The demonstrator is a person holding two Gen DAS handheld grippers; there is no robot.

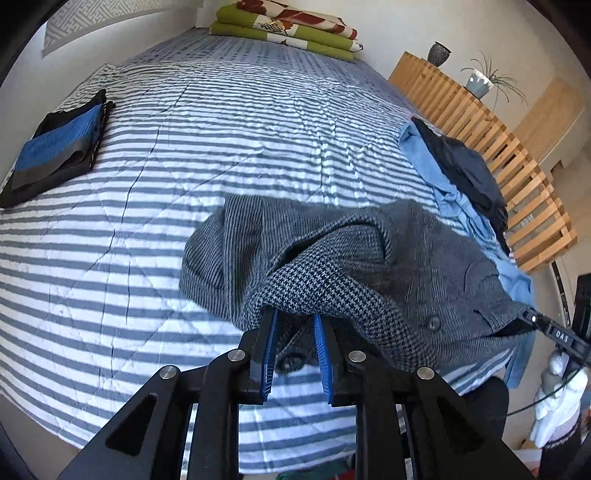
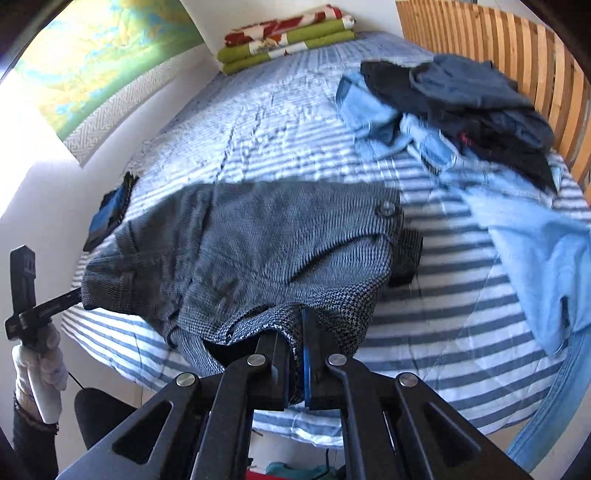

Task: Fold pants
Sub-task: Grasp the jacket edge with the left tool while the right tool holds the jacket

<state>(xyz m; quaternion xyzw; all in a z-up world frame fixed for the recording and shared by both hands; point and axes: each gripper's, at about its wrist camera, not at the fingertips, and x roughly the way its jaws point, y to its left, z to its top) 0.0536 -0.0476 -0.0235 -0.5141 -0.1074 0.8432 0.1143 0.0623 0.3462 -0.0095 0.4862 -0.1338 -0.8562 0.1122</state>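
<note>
Grey houndstooth pants [image 1: 369, 251] lie bunched near the front edge of the striped bed [image 1: 184, 147]. Their waistband drapes over the tips of my left gripper [image 1: 295, 317]. Its blue pads [image 1: 271, 343] stand apart with a gap between them, and a button shows in the cloth below, so the pads do not press the fabric. In the right wrist view the pants [image 2: 258, 240] spread to the left, and my right gripper [image 2: 295, 321] is shut on their waistband edge. A gloved hand holds the left gripper [image 2: 22, 295] at the pants' far left end.
A folded dark and blue stack [image 1: 55, 155] sits at the bed's left edge. A pile of light blue jeans and dark clothes [image 2: 461, 110] lies at the right beside a slatted wooden frame [image 1: 498, 147]. Folded green blankets [image 1: 288, 29] lie at the far end.
</note>
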